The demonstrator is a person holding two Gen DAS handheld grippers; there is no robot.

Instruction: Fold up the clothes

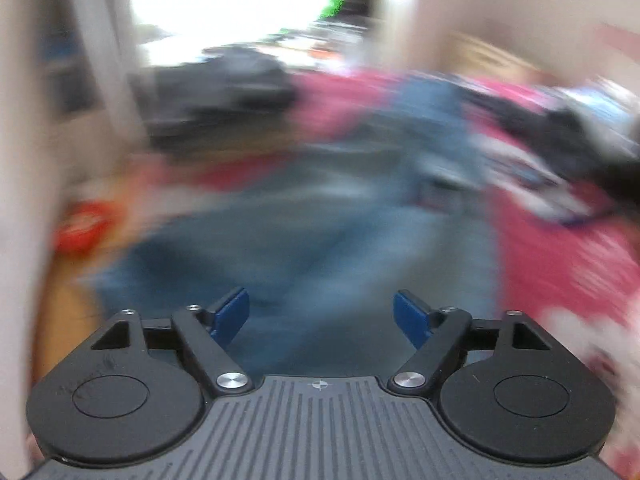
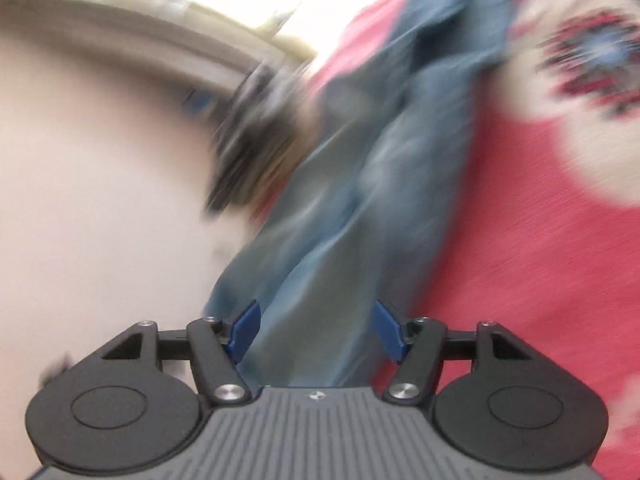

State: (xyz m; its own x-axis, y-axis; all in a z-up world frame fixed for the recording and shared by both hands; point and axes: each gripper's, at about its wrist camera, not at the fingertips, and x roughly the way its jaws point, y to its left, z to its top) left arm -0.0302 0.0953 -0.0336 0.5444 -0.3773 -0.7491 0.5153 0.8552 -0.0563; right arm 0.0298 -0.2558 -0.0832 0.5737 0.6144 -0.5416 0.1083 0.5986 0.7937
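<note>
**Inspector:** Both views are blurring heavily. The left gripper [image 1: 321,314] is showing its blue-padded fingers [image 1: 230,314] spread wide, nothing between them. The blue denim-like garment [image 1: 304,216] is lying ahead of those fingers, spreading away from them over a pink-red patterned cloth [image 1: 560,248] that is showing to the right of them. Dark crumpled clothing [image 1: 216,96] is lying further ahead and to the left.

**Assessor:** And the right gripper [image 2: 316,330]?

**Inspector:** Its fingers [image 2: 246,328] are standing apart, and the same blue garment [image 2: 360,184] is running straight between them. I cannot tell whether the pads are touching it; they are not closing on it.

**Assessor:** Orientation?

**Inspector:** In the right view the garment is running as a long band from between the fingers, away and up to the right; its long axis is following that line. The far end is narrowing at the top of the view. Which end is waist or hem, the blur is hiding.

**Assessor:** Stage?

**Inspector:** I am judging this either as a reach for the near end or as a letting-go of it; the garment is looking loose, not squarely folded.

**Assessor:** Advice?

**Inspector:** Any grip should be taking the full edge, both layers, square to the long axis, with the left fingers matching on the same edge, so the fold is landing straight and the cloth underneath is staying out.
</note>
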